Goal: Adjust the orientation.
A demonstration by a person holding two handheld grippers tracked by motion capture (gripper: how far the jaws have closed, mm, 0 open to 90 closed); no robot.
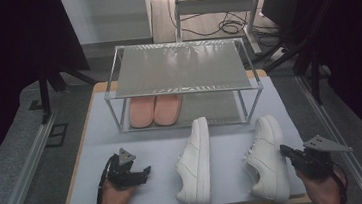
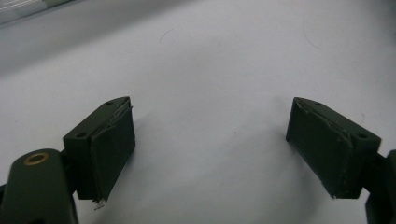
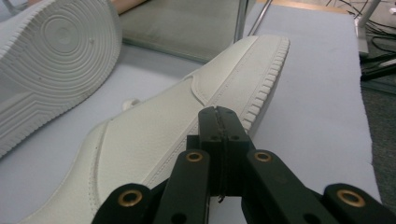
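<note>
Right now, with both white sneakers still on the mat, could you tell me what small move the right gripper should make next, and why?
Probably open the right gripper first. Its jaws are pressed together beside the right sneaker, which lies on its side, so it cannot grasp the shoe. The left gripper is open over bare mat. The shelf above the pink slippers looks free.

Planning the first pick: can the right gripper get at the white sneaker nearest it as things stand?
Probably yes. The right gripper sits right beside the right sneaker, nothing between them, but its jaws are shut and must open first.
</note>
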